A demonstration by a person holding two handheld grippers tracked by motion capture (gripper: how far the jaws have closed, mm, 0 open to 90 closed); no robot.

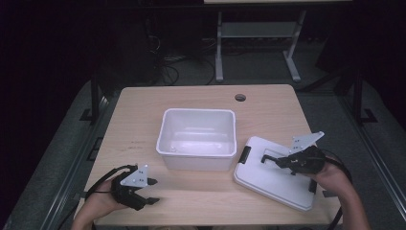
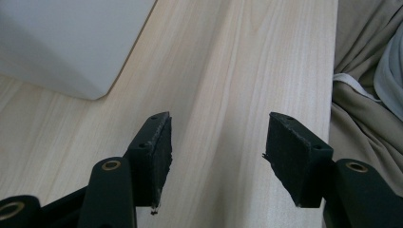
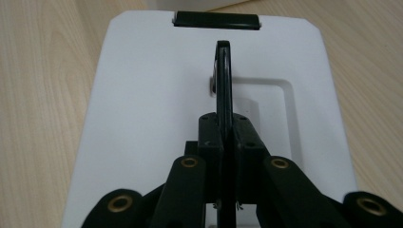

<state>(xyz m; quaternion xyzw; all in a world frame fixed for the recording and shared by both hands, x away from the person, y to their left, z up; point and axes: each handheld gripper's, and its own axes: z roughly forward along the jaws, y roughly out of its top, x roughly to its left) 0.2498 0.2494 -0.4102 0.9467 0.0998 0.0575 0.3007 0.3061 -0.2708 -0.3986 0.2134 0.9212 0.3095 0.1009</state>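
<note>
A white plastic bin (image 1: 196,162) stands open at the middle of the wooden table, with nothing visible inside it. Its white lid (image 1: 268,181) lies to the right of it. My right gripper (image 1: 283,162) is shut on the lid's black handle (image 1: 269,155), which stands up from the lid. In the right gripper view the handle (image 3: 223,71) runs edge-on between the pads of the right gripper (image 3: 224,130), above the lid (image 3: 142,109). My left gripper (image 1: 154,191) rests near the front left edge, open. Its jaws, in the left gripper view (image 2: 216,156), have only bare table between them.
A black latch (image 3: 217,20) sits on the lid's far end, and another (image 1: 245,154) faces the bin. A corner of the bin (image 2: 62,42) shows ahead of the left gripper. Beige cloth (image 2: 366,85) hangs past the table's edge. A cable hole (image 1: 240,97) is at the back.
</note>
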